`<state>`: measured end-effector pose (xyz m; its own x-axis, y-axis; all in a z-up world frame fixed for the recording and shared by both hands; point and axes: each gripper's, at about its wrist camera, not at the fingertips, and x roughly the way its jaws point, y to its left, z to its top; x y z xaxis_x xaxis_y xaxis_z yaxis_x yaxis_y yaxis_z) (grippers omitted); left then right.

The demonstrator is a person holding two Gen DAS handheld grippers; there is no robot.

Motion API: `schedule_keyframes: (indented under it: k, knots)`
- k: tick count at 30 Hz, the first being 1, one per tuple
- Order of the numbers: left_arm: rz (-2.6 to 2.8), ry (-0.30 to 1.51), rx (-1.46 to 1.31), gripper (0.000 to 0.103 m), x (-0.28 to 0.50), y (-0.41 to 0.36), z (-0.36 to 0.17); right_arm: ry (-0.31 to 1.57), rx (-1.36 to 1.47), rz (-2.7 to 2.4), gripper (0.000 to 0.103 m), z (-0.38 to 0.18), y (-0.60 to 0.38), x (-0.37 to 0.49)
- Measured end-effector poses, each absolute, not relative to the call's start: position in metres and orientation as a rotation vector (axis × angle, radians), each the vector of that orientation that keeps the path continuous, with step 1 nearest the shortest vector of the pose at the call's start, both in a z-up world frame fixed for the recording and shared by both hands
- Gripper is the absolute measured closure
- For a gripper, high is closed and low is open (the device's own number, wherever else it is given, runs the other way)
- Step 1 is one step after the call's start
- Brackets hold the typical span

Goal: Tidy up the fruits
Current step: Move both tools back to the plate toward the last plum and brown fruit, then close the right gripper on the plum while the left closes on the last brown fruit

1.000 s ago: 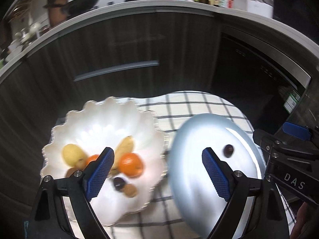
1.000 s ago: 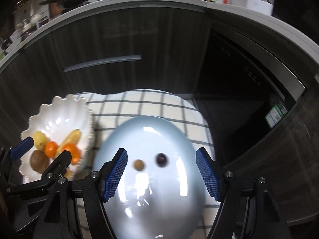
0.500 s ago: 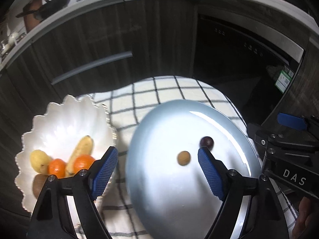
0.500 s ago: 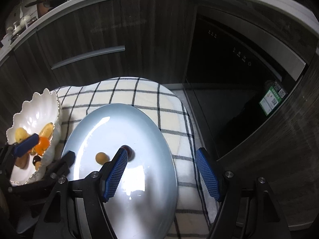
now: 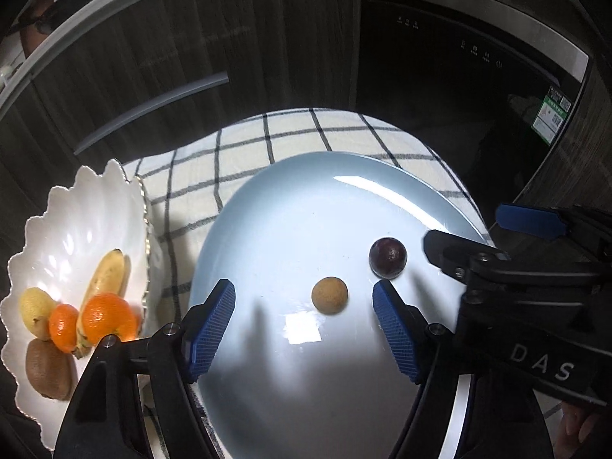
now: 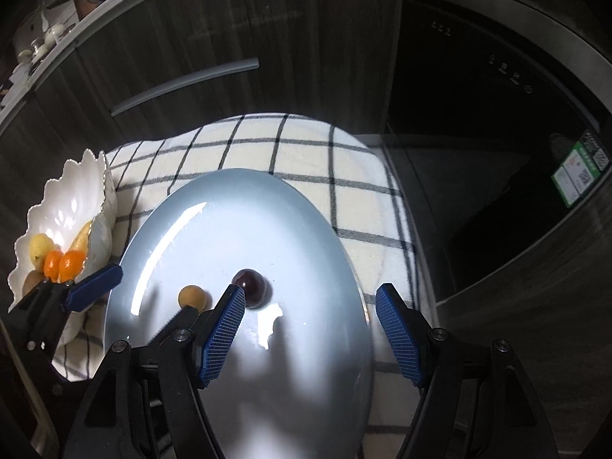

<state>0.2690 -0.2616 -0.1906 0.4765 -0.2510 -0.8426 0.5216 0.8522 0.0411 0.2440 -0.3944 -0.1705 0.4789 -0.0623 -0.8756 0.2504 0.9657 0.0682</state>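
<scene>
A pale blue plate lies on a checked cloth and carries a small tan round fruit and a dark purple round fruit. A white scalloped bowl at the left holds a banana, two oranges, a yellow fruit and a kiwi. My left gripper is open and empty above the plate, with the tan fruit just beyond its fingertips. My right gripper is open and empty, right of the purple fruit.
The checked cloth covers a small table. Dark cabinet fronts with a metal handle stand behind. A black appliance door is at the back right. A counter with pans runs along the top left.
Both grippers have come lower and closer to the plate. The left gripper's view has swung right from the bowl to the plate, and the tan fruit now lies on the plate.
</scene>
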Motion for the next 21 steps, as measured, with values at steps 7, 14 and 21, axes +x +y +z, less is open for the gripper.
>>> schedule_keyframes:
  k: [7,14,21]
  knots:
    - [-0.483,0.987,0.314,0.036,0.273,-0.264,-0.204,1.085,0.18,-0.156,0.031,-0.181,-0.384,0.258]
    - [-0.473,0.986,0.317,0.044,0.279,-0.265,-0.213,1.117,0.177,-0.141,0.033,-0.193,-0.382,0.266]
    - [-0.474,0.99,0.32,0.059,0.28,-0.267,-0.217,1.133,0.183,-0.127,0.041,-0.201,-0.38,0.271]
